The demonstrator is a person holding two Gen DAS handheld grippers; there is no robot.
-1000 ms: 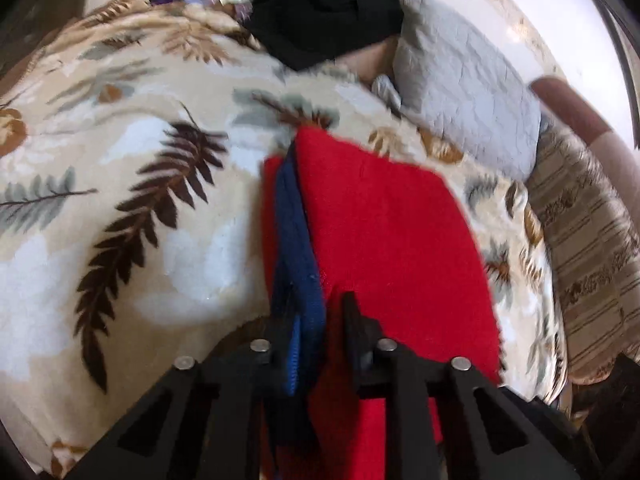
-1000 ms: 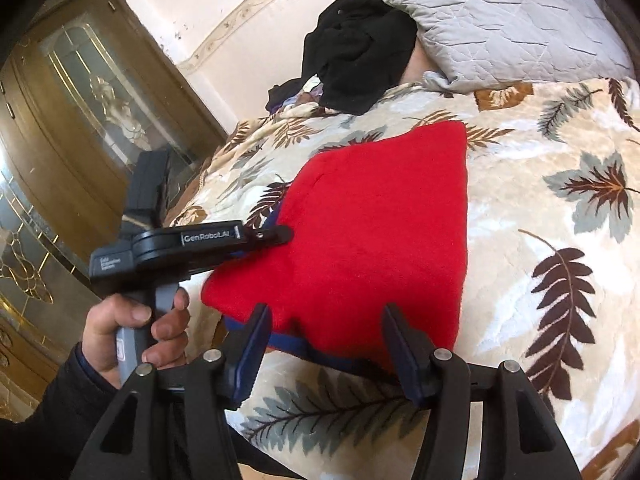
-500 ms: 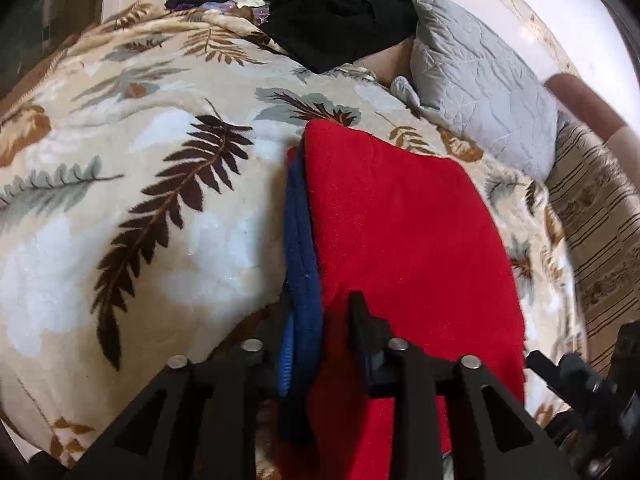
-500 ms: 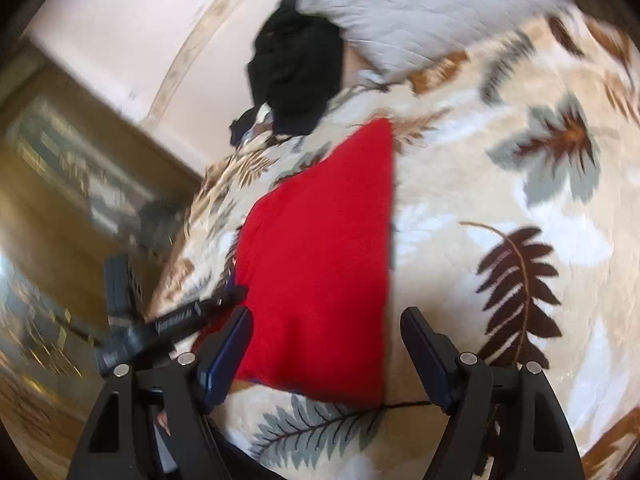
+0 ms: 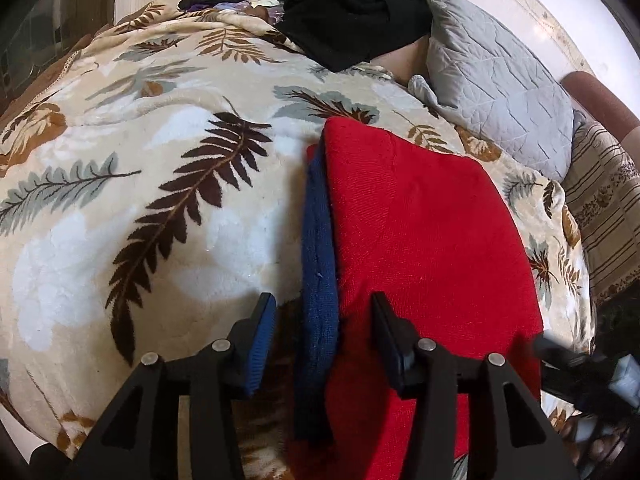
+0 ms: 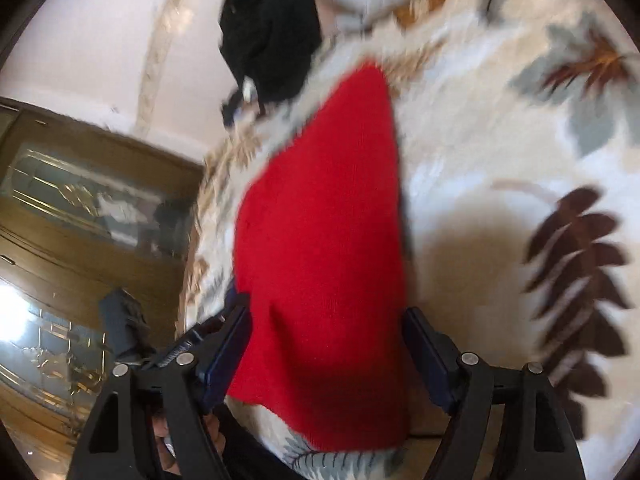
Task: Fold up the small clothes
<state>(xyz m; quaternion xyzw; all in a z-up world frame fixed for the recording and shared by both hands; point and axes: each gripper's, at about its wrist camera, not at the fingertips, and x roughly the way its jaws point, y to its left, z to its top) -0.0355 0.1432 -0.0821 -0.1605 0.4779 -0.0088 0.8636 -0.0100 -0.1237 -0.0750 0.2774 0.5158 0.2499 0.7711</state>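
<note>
A folded red garment (image 5: 420,232) with a blue edge (image 5: 318,240) lies on the leaf-patterned blanket (image 5: 132,184). My left gripper (image 5: 324,328) is open, its fingers either side of the blue edge at the near end, not pinching it. In the right wrist view the red garment (image 6: 324,256) lies between the spread fingers of my open right gripper (image 6: 324,352), at its near corner. This view is blurred by motion.
A grey quilted pillow (image 5: 496,76) and a heap of black clothes (image 5: 352,4) lie at the far end of the bed. A striped cushion (image 5: 604,216) is at the right. A wooden cabinet with glass doors (image 6: 80,216) stands left of the bed.
My left gripper has opened and let go of the blue edge. My right gripper has swung over the garment's near corner and stays open.
</note>
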